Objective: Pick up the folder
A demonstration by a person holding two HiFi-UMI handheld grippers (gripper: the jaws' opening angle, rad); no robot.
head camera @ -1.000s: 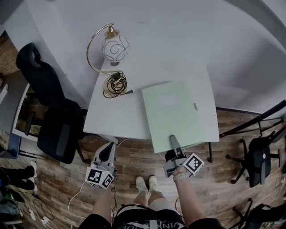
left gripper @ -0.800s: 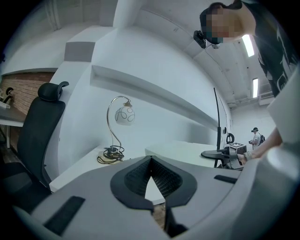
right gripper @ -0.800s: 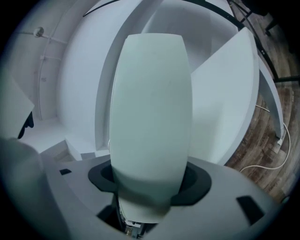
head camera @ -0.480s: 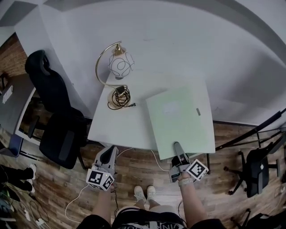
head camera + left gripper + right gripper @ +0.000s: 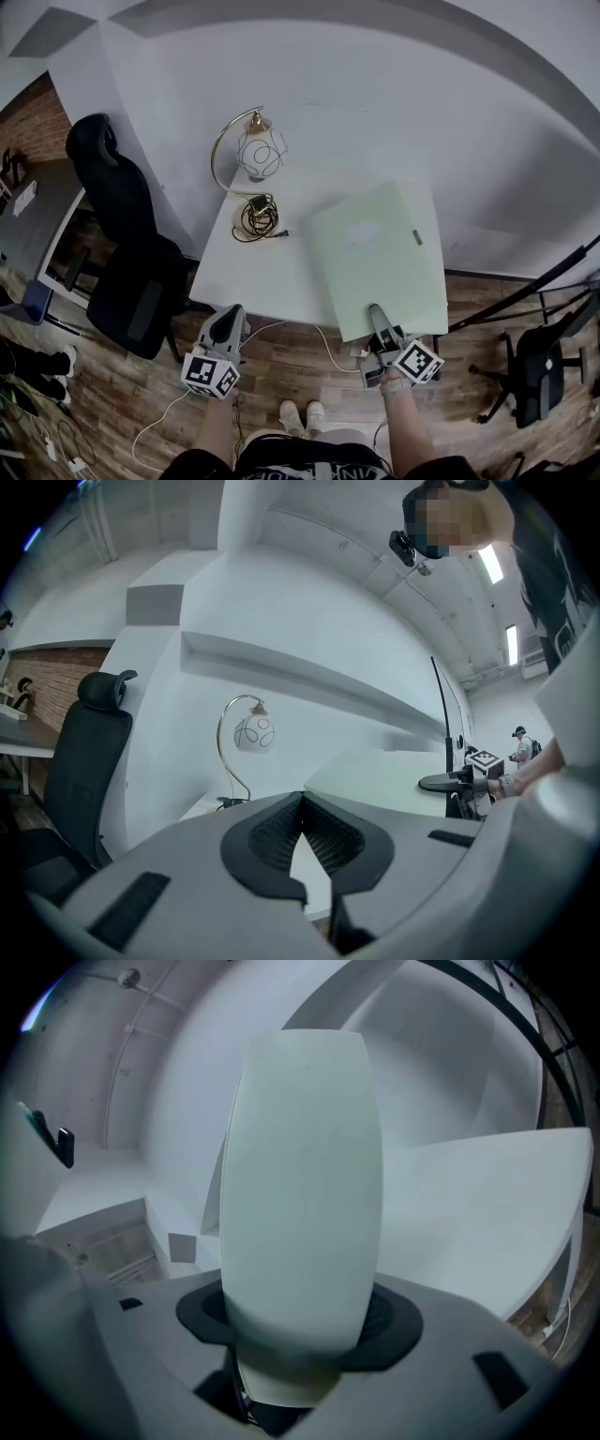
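The folder (image 5: 375,253) is pale green, with a small label and a grey clip on top. It is lifted at its near edge above the white table (image 5: 248,272). My right gripper (image 5: 377,315) is shut on the middle of that near edge. In the right gripper view the folder (image 5: 305,1185) runs from between the jaws up across the picture, and the right gripper (image 5: 300,1327) clamps it. My left gripper (image 5: 229,321) hangs off the table's near left corner, apart from the folder. Its tips meet on nothing, as the left gripper (image 5: 300,803) shows in its own view, where the folder (image 5: 384,778) lies to the right.
A gold arc lamp with a white globe (image 5: 259,154) and a coiled cable (image 5: 255,217) stand at the table's far left. A black office chair (image 5: 122,248) is left of the table, another chair (image 5: 539,366) and a dark stand leg at the right. The floor is wood planks.
My right gripper has risen with the folder, whose near edge has come up off the table. My left gripper has risen a little too, still shut on nothing.
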